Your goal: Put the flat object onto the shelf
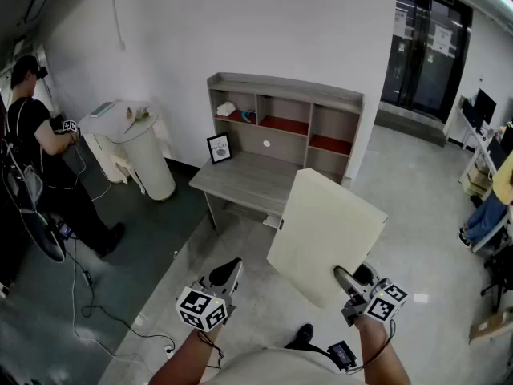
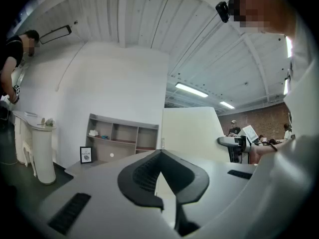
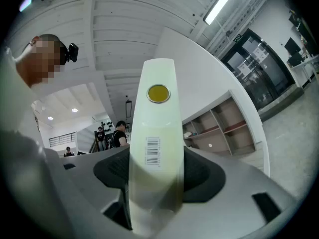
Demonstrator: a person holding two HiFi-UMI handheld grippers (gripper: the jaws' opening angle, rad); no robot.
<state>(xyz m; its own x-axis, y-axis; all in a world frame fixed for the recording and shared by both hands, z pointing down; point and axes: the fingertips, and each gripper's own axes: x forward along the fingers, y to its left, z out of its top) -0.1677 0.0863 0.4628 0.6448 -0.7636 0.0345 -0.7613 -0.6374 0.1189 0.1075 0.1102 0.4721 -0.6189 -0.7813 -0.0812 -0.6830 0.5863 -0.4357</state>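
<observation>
- Cream-coloured and flat, the board [image 1: 325,235] is hanging in the air over the pale floor [image 1: 240,327], tilted, with its upper corner lying across the near right corner of the tabletop [image 1: 244,179] in the head view.
- The right gripper [image 1: 346,283] is holding the board by its lower edge, and its jaws are clamping on either side of that edge.
- In the right gripper view the board's thin edge is rising straight up out of the jaws, showing a barcode label [image 3: 153,151] and, higher up, a round yellow disc [image 3: 158,93].
- The left gripper [image 1: 228,273] is hovering to the left of the board, apart from it. Its jaws are resting together at the tips and carrying nothing.
- The grey shelf [image 1: 284,123] is standing along the back of the tabletop against the white wall [image 1: 240,22], well apart from the board. Several of its compartments are showing red floors.
- A small black picture frame [image 1: 219,147] is leaning upright on the tabletop, just beside the shelf's left end.
- A white pedestal [image 1: 148,163] is standing on the floor to the left of the tabletop.
- A person in black [image 1: 36,147] is standing at the far left, next to that pedestal.
- Dark glass doors [image 1: 425,50] are closing off the far right of the room.
</observation>
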